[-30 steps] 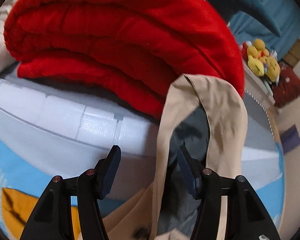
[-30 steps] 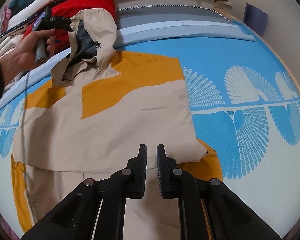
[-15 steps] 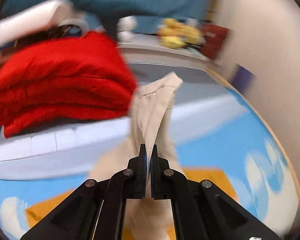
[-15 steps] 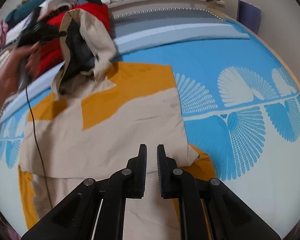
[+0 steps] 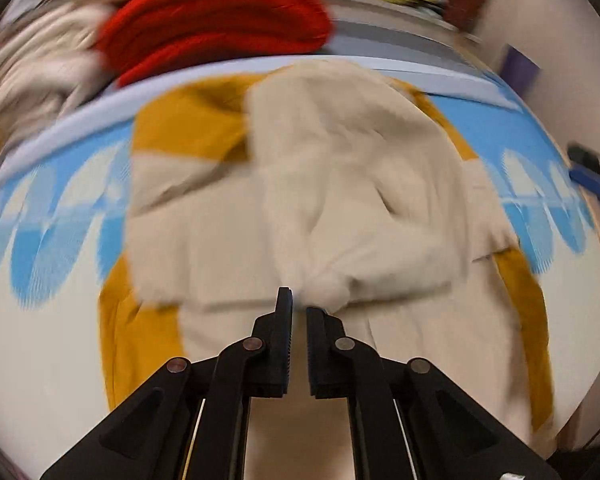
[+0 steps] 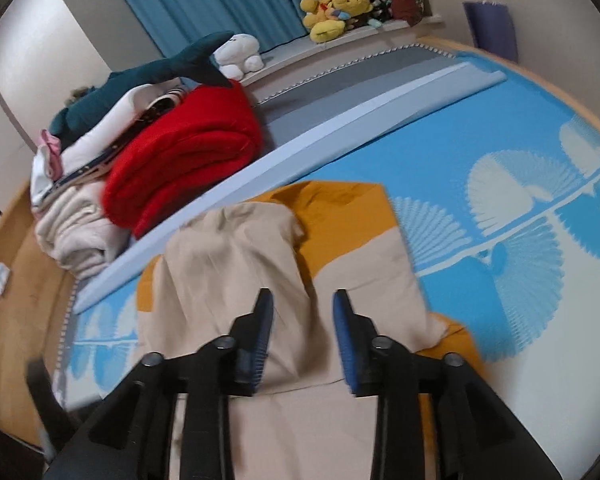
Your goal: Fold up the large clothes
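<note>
Change: the hood end of the beige-and-mustard cotton jacket (image 5: 356, 200), lifted half a second ago, now lies folded forward over the body.
Left gripper (image 5: 298, 312): jaws nearly closed; whether they pinch the fold edge, cannot tell — blurred.
Right gripper (image 6: 303, 312): jaws now spread wide, holding nothing, hovering above the jacket.
Jacket: flat on the blue fan-patterned bedsheet (image 6: 480, 152).
Meaning: one fold looks laid; smoothing probably next.
Beyond: folded red fleece blanket (image 6: 184, 160) stacked near, not blocking.

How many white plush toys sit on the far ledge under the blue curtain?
1: a white rounded plush toy sits at the ledge's left end, beside the dark teal shark plush's tail. Others may be hidden among the yellow plush toys farther right.
</note>
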Action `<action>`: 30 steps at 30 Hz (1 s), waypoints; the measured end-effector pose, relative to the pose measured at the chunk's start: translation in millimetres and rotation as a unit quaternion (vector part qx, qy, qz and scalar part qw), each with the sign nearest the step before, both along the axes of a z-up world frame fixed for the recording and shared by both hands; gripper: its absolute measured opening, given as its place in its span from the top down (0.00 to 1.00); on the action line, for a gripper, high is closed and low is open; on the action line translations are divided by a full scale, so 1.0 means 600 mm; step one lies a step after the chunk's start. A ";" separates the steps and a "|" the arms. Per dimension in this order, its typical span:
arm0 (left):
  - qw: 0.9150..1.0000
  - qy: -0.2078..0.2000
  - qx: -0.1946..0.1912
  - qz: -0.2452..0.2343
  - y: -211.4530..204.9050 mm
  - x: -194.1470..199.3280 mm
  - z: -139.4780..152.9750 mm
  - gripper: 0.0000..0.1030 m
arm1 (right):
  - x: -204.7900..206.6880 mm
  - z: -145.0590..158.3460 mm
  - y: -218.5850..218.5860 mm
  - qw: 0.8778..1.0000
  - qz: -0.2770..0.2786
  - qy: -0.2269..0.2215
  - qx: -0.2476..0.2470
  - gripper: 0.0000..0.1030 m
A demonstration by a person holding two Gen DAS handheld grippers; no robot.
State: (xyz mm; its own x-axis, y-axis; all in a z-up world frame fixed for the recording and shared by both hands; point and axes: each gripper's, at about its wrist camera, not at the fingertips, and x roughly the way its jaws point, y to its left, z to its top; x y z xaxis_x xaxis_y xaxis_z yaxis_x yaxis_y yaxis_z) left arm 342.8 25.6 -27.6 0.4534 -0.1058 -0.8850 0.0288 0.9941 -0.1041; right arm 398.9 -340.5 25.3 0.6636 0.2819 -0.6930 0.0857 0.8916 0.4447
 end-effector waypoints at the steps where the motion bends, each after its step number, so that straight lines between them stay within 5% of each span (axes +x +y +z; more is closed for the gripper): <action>1: 1.000 0.004 -0.010 0.013 0.004 -0.002 0.002 0.94 | 0.001 -0.003 0.004 1.000 0.005 0.004 0.010 0.63; 4: 0.998 0.053 -0.002 0.016 0.007 0.005 -0.023 0.76 | 0.009 -0.028 0.028 0.999 0.019 0.030 0.017 0.61; 6: 0.997 0.067 0.005 0.022 0.006 0.018 -0.036 0.75 | 0.021 -0.058 0.043 0.997 0.030 0.060 0.030 0.61; 10: 0.992 0.053 -0.094 0.070 0.053 0.046 -0.031 0.73 | 0.041 -0.117 0.064 0.992 0.041 0.115 0.037 0.61; 12: 0.987 0.038 -0.117 0.099 0.074 0.063 -0.034 0.60 | 0.050 -0.140 0.070 0.990 0.046 0.132 0.035 0.61; 16: 0.975 0.064 -0.176 0.121 0.083 0.097 -0.076 0.60 | 0.071 -0.173 0.092 0.986 0.057 0.153 0.041 0.61; 21: 0.959 0.071 -0.218 0.167 0.095 0.116 -0.116 0.60 | 0.097 -0.171 0.124 0.986 0.088 0.125 0.063 0.59; 23: 0.946 0.080 -0.254 0.188 0.104 0.119 -0.139 0.60 | 0.107 -0.178 0.133 0.986 0.090 0.121 0.076 0.57; 27: 0.940 0.082 -0.265 0.199 0.111 0.124 -0.158 0.60 | 0.133 -0.199 0.134 0.985 0.078 0.113 0.105 0.57; 28: 0.941 0.081 -0.263 0.198 0.111 0.124 -0.159 0.61 | 0.137 -0.203 0.132 0.985 0.074 0.108 0.110 0.60; 29: 0.942 0.078 -0.259 0.197 0.110 0.127 -0.159 0.61 | 0.140 -0.208 0.129 0.986 0.070 0.099 0.117 0.86; 30: 0.942 0.076 -0.260 0.197 0.112 0.128 -0.158 0.61 | 0.143 -0.211 0.129 0.985 0.069 0.096 0.125 0.97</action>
